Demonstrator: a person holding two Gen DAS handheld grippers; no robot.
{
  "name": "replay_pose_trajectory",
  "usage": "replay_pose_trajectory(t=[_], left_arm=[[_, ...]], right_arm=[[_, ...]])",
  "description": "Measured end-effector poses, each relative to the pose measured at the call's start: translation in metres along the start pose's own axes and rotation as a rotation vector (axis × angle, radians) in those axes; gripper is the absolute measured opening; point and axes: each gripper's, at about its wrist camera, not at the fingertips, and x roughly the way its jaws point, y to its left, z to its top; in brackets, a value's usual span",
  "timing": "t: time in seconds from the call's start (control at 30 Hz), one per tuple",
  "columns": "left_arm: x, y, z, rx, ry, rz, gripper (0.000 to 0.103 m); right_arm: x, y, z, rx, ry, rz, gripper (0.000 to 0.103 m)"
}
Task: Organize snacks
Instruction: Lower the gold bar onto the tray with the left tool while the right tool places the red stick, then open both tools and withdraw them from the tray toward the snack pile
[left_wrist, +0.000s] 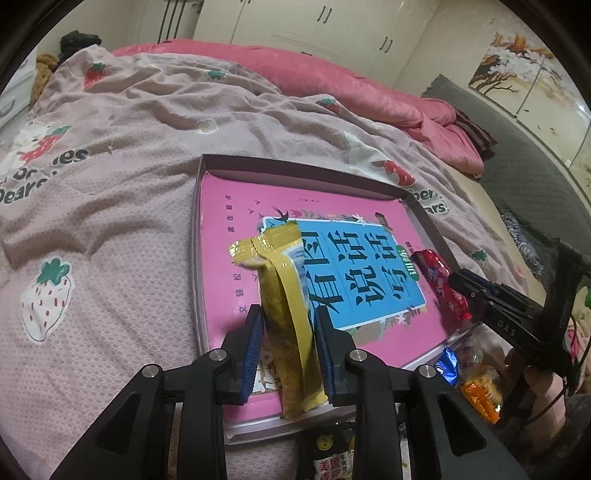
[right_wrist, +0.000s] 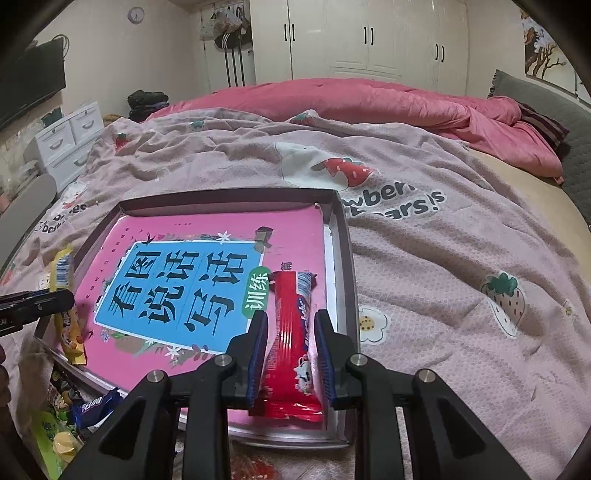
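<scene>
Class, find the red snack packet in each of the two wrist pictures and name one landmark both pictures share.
Left wrist view: the red snack packet is at the right, over the tray's right side, held by the right gripper.
Right wrist view: the packet is low in the centre, between the right gripper's fingers, above the tray.
Shared landmark: the pink book with the blue title panel lying in the tray.

Left gripper (left_wrist: 288, 343), black with blue-padded fingers (left_wrist: 252, 350), clamped on a long gold foil snack packet (left_wrist: 286, 310), pointing forward and slightly down. Right gripper (right_wrist: 290, 350), of the same build, clamped on a long red foil snack packet (right_wrist: 290, 339), likewise angled.
</scene>
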Motion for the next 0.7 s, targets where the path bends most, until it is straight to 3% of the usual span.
replay_pose_trajectory(t=[0.07,0.17,0.7], left_arm=[[0.0,0.001,0.001,-0.005,0.001,-0.003,0.031],[-0.002,0.002,0.001,-0.007,-0.003,-0.002,0.046],[-0.023,0.001,0.007,-0.021,-0.035,-0.012,0.061]], right_arm=[[-0.002,-0.001,0.001,0.004,-0.006,0.001,0.027],[-0.006,-0.003,0.002,0.019,-0.026,0.011,0.035],[-0.032,-0.004,0.008,0.029,-0.107,0.065,0.049]])
